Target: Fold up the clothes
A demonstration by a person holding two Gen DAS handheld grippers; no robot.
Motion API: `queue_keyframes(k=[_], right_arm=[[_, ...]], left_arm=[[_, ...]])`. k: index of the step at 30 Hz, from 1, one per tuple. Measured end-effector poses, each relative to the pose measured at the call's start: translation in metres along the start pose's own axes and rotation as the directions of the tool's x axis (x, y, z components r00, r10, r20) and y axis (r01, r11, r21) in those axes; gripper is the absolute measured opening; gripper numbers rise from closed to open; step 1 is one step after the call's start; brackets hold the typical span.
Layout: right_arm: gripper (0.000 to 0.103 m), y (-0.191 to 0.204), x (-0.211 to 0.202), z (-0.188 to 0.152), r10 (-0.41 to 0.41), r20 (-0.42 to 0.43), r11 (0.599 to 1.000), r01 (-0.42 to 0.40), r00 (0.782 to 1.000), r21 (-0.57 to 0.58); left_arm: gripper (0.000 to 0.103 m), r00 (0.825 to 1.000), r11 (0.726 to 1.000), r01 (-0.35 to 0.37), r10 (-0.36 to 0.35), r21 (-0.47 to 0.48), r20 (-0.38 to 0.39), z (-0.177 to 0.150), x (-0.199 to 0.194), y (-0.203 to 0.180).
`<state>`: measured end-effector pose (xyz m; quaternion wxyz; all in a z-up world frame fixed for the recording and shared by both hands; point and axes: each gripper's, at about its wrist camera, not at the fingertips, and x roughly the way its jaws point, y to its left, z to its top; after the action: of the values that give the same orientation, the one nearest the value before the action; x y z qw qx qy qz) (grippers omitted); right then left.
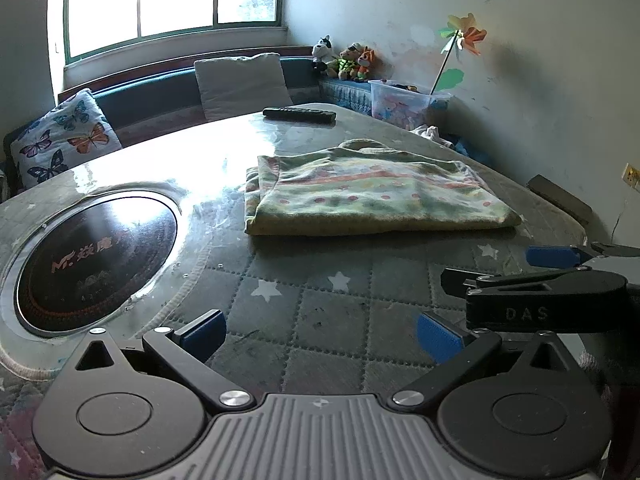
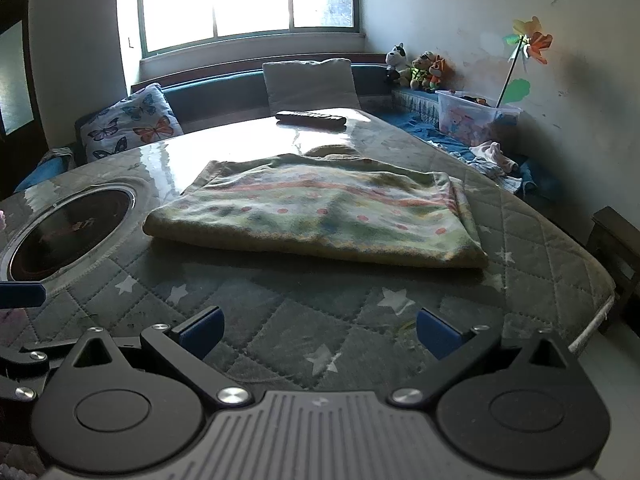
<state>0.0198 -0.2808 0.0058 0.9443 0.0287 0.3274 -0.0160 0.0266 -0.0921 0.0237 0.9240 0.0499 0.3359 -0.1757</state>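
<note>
A folded green garment with pink stripes and red dots (image 1: 372, 196) lies flat on the quilted star-patterned table (image 1: 304, 320); it also shows in the right wrist view (image 2: 320, 216). My left gripper (image 1: 320, 336) is open and empty, held over the table near its front, short of the garment. My right gripper (image 2: 318, 334) is open and empty, also short of the garment; it shows from the side in the left wrist view (image 1: 560, 264). A blue fingertip of the left gripper (image 2: 20, 294) shows at the left edge of the right wrist view.
A round black induction cooktop (image 1: 96, 264) is set into the table's left part. A dark remote (image 1: 298, 115) lies at the far edge. Behind are a bench with cushions (image 1: 240, 84), plush toys (image 1: 348, 60), a plastic box (image 1: 404, 104) and loose clothes (image 2: 496, 160).
</note>
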Motion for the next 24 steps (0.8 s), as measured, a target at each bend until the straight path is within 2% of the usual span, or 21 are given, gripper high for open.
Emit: queue_keyframes(k=[24], right_arm=[[0.103, -0.0008, 0.0001, -0.0044, 0.000, -0.007, 1.000, 0.001, 1.000, 0.020]], left_arm=[[0.103, 1.000, 0.999, 0.002, -0.001, 0.036, -0.021, -0.0046, 0.0038, -0.0108]])
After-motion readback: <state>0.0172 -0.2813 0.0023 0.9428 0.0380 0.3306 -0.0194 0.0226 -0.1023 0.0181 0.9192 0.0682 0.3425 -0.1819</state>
